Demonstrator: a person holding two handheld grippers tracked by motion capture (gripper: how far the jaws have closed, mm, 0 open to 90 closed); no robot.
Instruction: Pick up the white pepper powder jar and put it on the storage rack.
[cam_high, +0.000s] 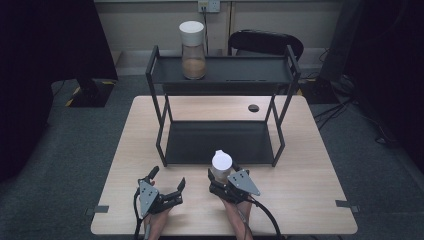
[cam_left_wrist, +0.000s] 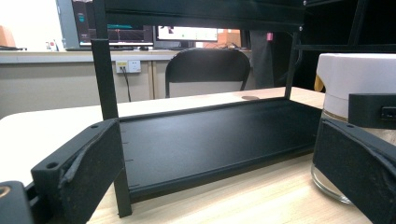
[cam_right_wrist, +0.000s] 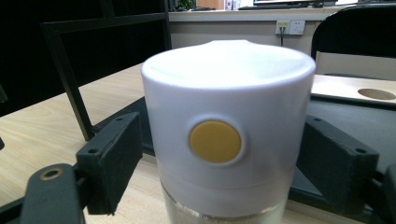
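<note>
A small glass jar (cam_high: 221, 162) with a white lid stands upright on the wooden table (cam_high: 310, 170), just in front of the black rack's lower shelf (cam_high: 220, 142). My right gripper (cam_high: 222, 174) is around it. In the right gripper view the jar's lid (cam_right_wrist: 229, 116), with a yellow round button, sits between both jaws, which rest against its sides. My left gripper (cam_high: 168, 177) lies to the jar's left, open, with nothing between its jaws. In the left gripper view my left gripper (cam_left_wrist: 217, 158) faces the lower shelf (cam_left_wrist: 210, 135), and the jar (cam_left_wrist: 355, 79) shows at the right.
A taller glass jar (cam_high: 193, 50) with a white lid and brown contents stands on the rack's upper shelf (cam_high: 240, 70). A black chair (cam_high: 265, 42) stands behind the table. A dark round cable hole (cam_high: 253, 107) sits in the tabletop at the back right.
</note>
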